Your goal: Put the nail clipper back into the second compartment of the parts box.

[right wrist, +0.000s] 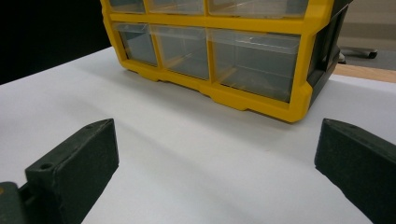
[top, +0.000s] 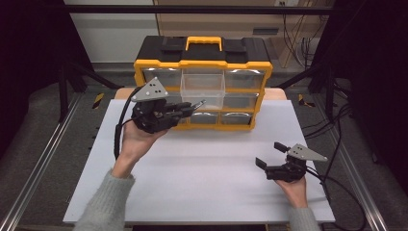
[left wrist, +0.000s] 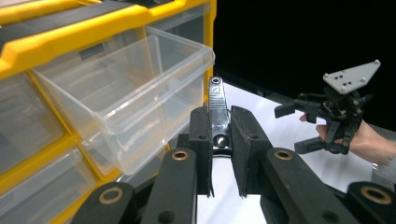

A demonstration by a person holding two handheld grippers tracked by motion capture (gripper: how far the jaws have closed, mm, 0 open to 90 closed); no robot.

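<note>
left gripper (top: pixel 195 107) clamping a little metal piece (left wrist: pixel 218 114), piece sticking out at 12 o'clock from the jaws, hovering right by the pulled-out clear drawer (top: pixel 202 89), right gripper (top: pixel 270 155) sitting wide open at 4 o'clock on the table (top: pixel 207 163)

Bright table (top: pixel 202 163), dark surrounds; drawer (left wrist: pixel 116 93) glare, slight blur.

Left tool (top: pixel 185 109) raised, jaws clamped; right tool (top: pixel 269 155) low, jaws wide apart

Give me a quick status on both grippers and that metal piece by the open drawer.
Left gripper shut on the metal piece, held beside the pulled-out clear drawer. Right gripper open, low over the white table. Nothing between piece and drawer.
</note>
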